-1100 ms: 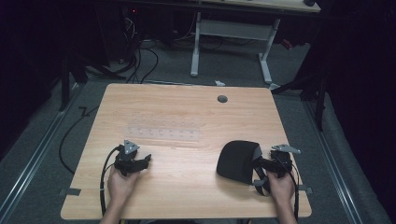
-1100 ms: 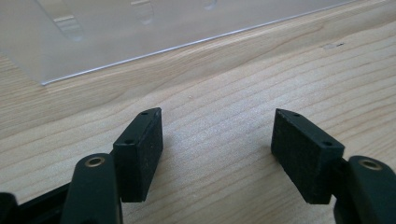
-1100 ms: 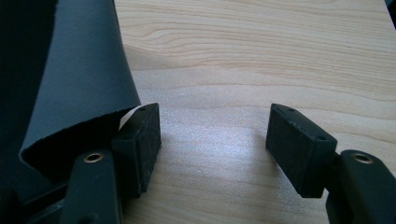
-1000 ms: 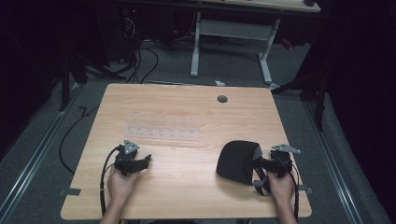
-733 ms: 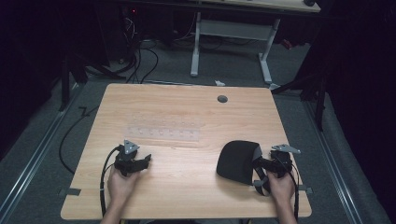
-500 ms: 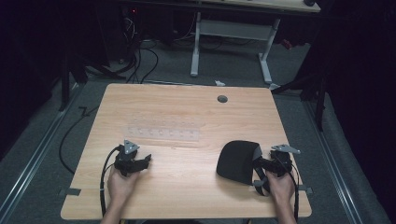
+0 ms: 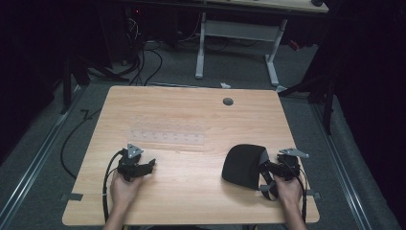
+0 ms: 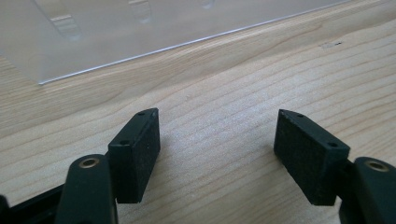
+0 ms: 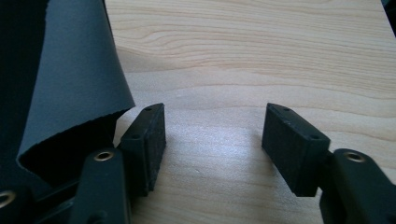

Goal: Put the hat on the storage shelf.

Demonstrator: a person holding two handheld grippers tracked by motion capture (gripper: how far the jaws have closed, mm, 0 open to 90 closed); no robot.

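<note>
On the wooden table a black curled sheet stands near the front right. My right gripper sits just right of it, pointing left toward it. In the right gripper view the sheet's grey underside rises beside the left jaw, outside the gap; the right gripper is open, its jaws have just been closing a little, and only bare wood lies between them. My left gripper rests at the front left, open over bare wood. A clear plastic plate lies just beyond it.
A round cable hole sits near the table's far edge. Black cables trail over the floor at the left. A white desk frame stands beyond the table.
</note>
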